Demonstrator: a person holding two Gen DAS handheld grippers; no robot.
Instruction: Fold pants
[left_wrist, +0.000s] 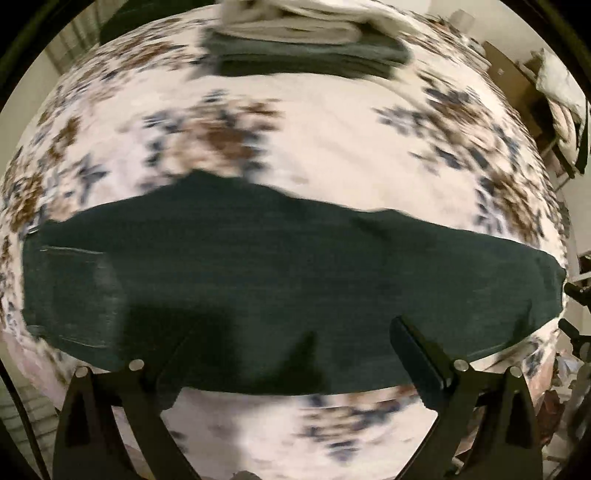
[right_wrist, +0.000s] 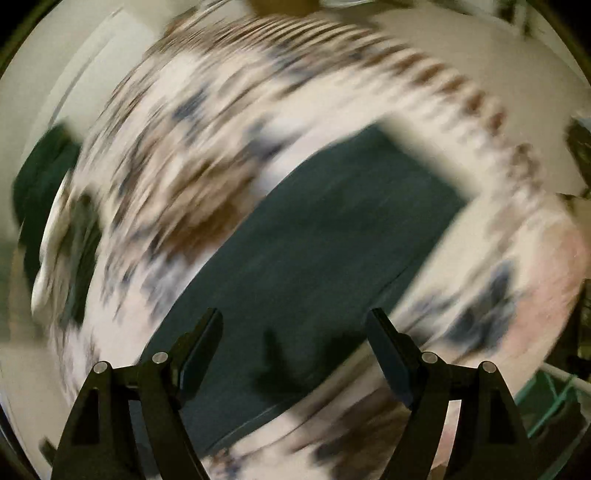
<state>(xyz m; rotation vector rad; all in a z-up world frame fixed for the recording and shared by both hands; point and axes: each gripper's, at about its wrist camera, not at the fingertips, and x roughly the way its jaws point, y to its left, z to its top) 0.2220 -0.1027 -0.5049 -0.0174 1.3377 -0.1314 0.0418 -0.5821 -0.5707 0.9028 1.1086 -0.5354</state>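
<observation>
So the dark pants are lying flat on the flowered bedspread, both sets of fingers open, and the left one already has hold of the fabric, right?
Not quite. In the left wrist view the left gripper hovers open above the pants, holding nothing. The rest stands: pants flat on the bedspread, right gripper open too.

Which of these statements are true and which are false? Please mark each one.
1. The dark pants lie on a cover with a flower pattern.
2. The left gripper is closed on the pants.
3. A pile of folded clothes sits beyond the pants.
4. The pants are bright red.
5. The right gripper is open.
1. True. The dark pants lie on the floral bedspread.
2. False. The left gripper is open and holds nothing; it is above the pants.
3. True. The folded pile lies at the far side of the bedspread.
4. False. They are dark green.
5. True. The right gripper has its fingers apart.
</observation>
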